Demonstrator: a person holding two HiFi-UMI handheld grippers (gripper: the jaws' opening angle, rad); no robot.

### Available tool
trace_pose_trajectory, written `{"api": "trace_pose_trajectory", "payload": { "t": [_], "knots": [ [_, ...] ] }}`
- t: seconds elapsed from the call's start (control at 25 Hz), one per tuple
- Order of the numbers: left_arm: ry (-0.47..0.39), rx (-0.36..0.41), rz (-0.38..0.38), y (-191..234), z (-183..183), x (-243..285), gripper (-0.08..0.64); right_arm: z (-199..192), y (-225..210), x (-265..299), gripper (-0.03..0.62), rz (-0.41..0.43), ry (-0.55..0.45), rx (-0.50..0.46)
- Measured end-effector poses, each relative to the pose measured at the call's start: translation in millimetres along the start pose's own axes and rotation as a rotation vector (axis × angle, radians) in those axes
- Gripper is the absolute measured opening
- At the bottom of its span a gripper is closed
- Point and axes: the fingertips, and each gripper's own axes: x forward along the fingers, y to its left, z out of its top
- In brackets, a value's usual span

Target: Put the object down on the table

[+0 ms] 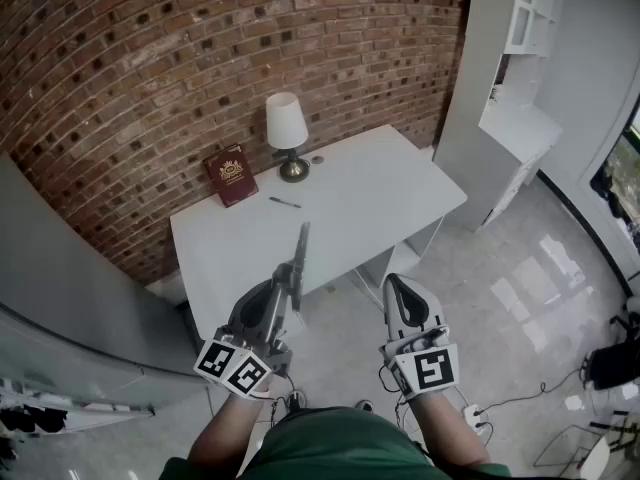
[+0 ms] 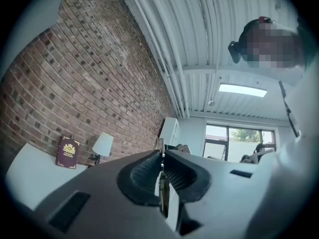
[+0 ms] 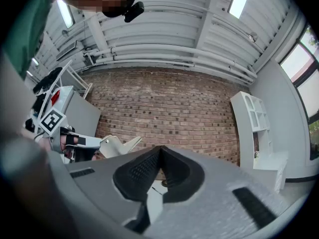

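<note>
1. My left gripper [image 1: 290, 280] is clamped on the thin grey strip [image 1: 302, 246]; its long axis points ahead, toward the white table [image 1: 390, 193].
2. My right gripper [image 1: 394, 283] is pressed together, empty; beside the left.

1 white-shaded lamp [image 1: 286, 126] stood beside 1 dark red book [image 1: 231, 175] propped against brick wall [image 1: 150, 58]; 1 pen [image 1: 284, 202] lay near; white shelving unit [image 1: 527, 28] at right.

White table [image 1: 380, 198], lamp [image 1: 287, 133], red book [image 1: 231, 175], pen [image 1: 285, 202] on top
</note>
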Motion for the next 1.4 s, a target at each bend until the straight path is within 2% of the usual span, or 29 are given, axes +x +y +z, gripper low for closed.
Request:
{"api": "trace_pose_trajectory", "payload": {
  "t": [0.32, 0.52, 0.72, 0.92, 1.12, 1.4],
  "knots": [
    [-0.004, 0.002, 0.025, -31.5, -11.9, 5.0, 0.021, -5.8, -26.5, -21.7, 0.002, 0.026, 0.050, -0.013],
    [0.005, 0.005, 0.054, -46.6, -22.2, 9.5, 0.021, -11.1, -41.8, -34.4, 0.002, 0.065, 0.032, 0.036],
    [0.036, 0.011, 0.067, -53.9, -34.8, 21.9, 0.023, -21.4, -59.9, -37.0, 0.003, 0.063, 0.033, 0.083],
    [0.051, 0.017, 0.071, -36.1, -42.2, 51.1, 0.021, -37.9, -79.3, -16.4, 0.003, 0.048, 0.056, 0.096],
    [0.059, -0.016, 0.064, -1.4, -49.2, 96.5, 0.021, -58.4, -108.3, 18.5, 0.003, 0.007, 0.108, 0.085],
    [0.042, -0.079, -0.001, 59.5, -69.8, 172.1, 0.022, -73.2, -150.6, 82.3, 0.002, -0.062, 0.159, 0.062]
  ]
}}
